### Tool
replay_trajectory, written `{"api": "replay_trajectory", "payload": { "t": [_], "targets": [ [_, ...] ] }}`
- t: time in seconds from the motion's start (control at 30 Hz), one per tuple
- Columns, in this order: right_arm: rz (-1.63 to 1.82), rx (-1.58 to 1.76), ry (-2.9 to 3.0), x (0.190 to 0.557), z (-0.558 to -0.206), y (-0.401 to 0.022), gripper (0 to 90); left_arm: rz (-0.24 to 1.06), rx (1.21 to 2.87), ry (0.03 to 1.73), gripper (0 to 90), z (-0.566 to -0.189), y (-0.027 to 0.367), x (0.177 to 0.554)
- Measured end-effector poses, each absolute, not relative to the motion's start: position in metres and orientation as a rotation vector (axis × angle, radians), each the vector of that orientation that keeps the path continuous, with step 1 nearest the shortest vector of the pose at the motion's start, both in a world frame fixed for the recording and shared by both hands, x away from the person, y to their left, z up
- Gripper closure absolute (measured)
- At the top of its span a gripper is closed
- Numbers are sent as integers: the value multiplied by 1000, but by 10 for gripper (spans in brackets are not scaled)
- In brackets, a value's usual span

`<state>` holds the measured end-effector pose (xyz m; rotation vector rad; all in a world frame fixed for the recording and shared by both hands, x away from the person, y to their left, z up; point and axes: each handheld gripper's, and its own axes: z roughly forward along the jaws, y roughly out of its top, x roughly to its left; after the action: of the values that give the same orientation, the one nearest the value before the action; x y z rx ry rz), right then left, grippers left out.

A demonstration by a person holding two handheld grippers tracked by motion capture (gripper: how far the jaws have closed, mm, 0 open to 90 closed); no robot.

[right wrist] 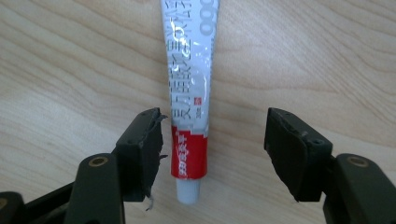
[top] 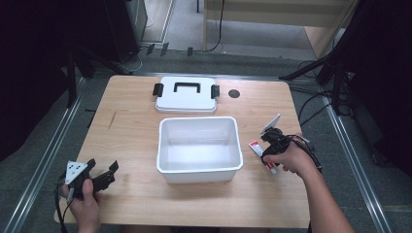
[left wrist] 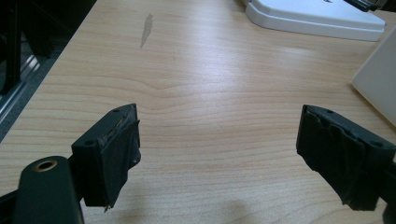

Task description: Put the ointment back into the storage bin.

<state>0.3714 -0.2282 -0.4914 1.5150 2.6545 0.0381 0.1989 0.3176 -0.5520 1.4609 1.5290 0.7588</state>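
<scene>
Right gripper (right wrist: 212, 156) at four o'clock — fingers apart, straddling a red-and-white plastic tube (right wrist: 189, 98) lying on the wooden tabletop (top: 131, 126); left gripper (left wrist: 217, 158) at eight o'clock, fingers apart.

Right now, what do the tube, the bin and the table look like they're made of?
Tube: looks like soft glossy plastic or laminate, judging by the sheen and slight creasing; white with a red band and a white cap.
Bin: seems moulded white plastic, smooth and slightly translucent at the walls.
Table: pale wood grain, matte; whether solid wood or laminate is unclear.
</scene>
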Motion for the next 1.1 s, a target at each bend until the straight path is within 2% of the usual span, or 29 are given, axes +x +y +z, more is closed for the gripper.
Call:
{"api": "replay_trajectory", "payload": {
  "t": [0.1, 0.37, 0.6, 0.63, 1.1],
  "targets": [
    [26, 1508, 2667, 376, -494, -225, 413, 757, 1461, 1529, 143, -552, 318, 199],
    [26, 1506, 2719, 383, -502, -217, 567, 755, 1459, 1530, 143, -552, 318, 199],
    [4, 1522, 2730, 387, -504, -215, 649, 754, 1460, 1530, 144, -552, 318, 199],
    [1, 1516, 2740, 387, -504, -214, 693, 754, 1460, 1529, 143, -552, 318, 199],
    [24, 1487, 2752, 387, -495, -213, 712, 759, 1462, 1527, 144, -552, 317, 199]
  ]
}}
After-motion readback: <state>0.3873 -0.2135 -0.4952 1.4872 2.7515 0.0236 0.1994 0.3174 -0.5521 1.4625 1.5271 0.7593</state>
